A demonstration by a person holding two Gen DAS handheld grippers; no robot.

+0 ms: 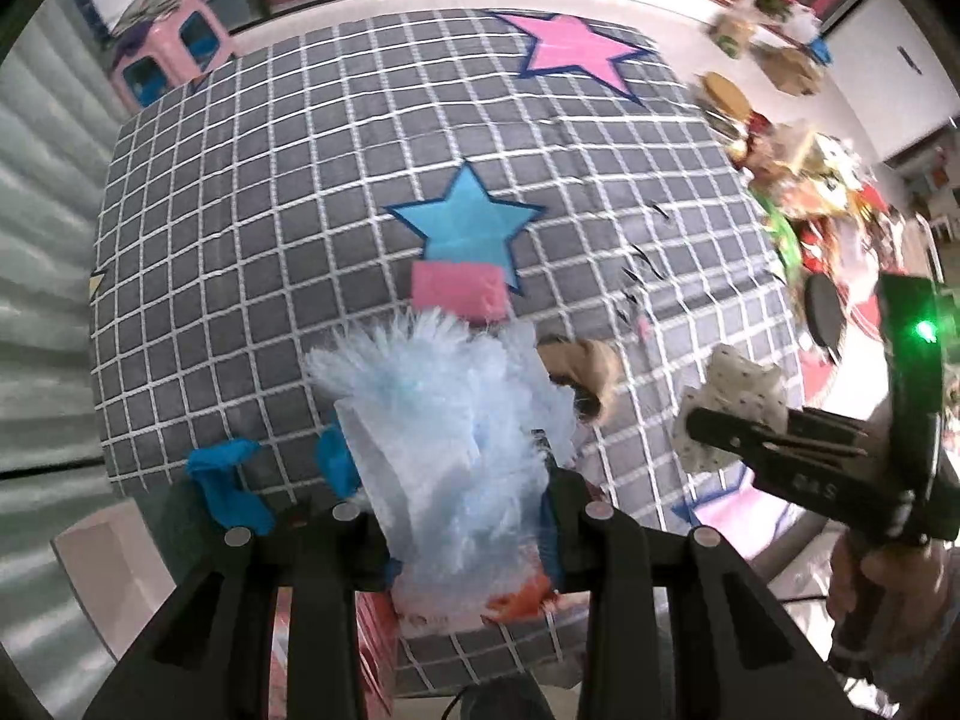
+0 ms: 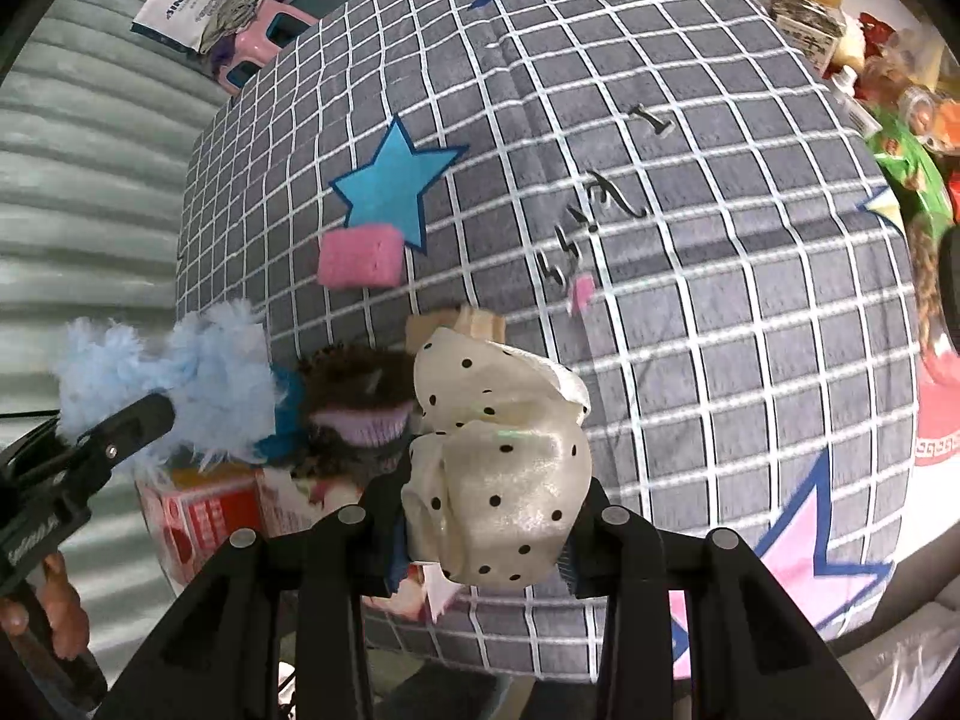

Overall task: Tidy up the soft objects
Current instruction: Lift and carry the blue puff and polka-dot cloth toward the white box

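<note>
Both hands mid-carry, so the step looks like transport: two soft things off the cloth and, I'd guess, headed for a drop spot.

Biggest first: the grey grid cloth point(image 1: 240, 240) w/ stars covers the desk, most of it bare. Clutter of jars and packets point(image 1: 798, 180) along the far right edge, pink stool point(image 1: 174, 54) beyond the far left corner.

Left claw point(image 1: 462, 516) pinches the fluffy light-blue duster point(image 1: 444, 420), held above the cloth, pointing about straight down. Right claw point(image 2: 486, 516) is clamped on the cream polka-dot fabric piece point(image 2: 504, 456), also held above the cloth, near the front edge.

On the cloth: pink sponge point(image 1: 459, 294) touching the blue star's point(image 1: 468, 222) lower tip, a tan soft item point(image 1: 585, 372) just beside the duster. A dark furry thing w/ lilac band point(image 2: 360, 414) sits between the two loads in the right view; can't tell what it is.

Next move prob needs a clear landing spot and a clean release. Red-and-white box point(image 2: 204, 516) at the front-left corner may be the bin, not sure. Risk: the two claws are near each other and could bump.
</note>
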